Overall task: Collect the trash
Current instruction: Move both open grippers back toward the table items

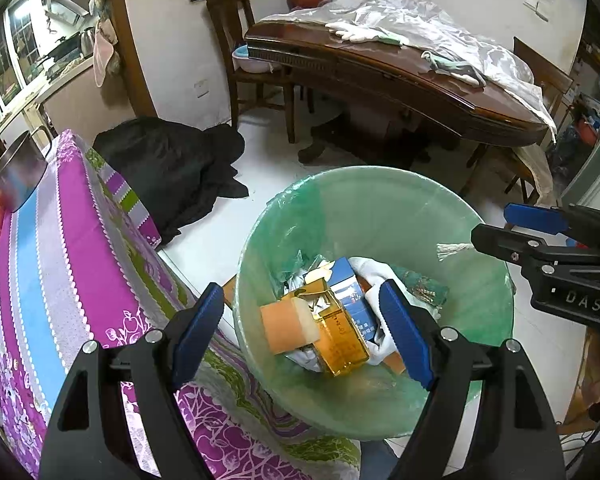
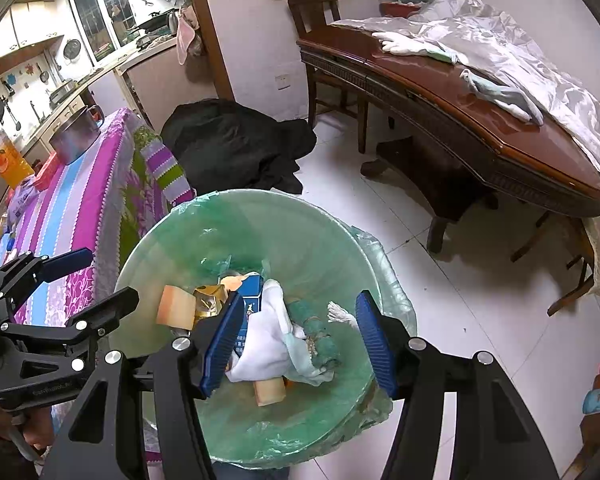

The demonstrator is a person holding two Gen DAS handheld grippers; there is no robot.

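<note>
Both cameras sit just behind their tongs and look steeply down into the green-lined trash bin (image 1: 380,216) at close range. The left wrist view looks from the side of the purple-clothed table (image 1: 60,240); the right wrist view looks from the open floor side. Both share the bin, that table, the wooden table (image 2: 460,120) beyond and the black heap (image 2: 236,140) on the floor, and each catches the other tongs at its edge.

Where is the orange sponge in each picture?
Left wrist view: the sponge lies in the bin, low centre, left of the gold box.
Right wrist view: the sponge lies in the bin, centre-left, left of the gold box.
Shared landmark: the purple striped tablecloth on the left.
</note>
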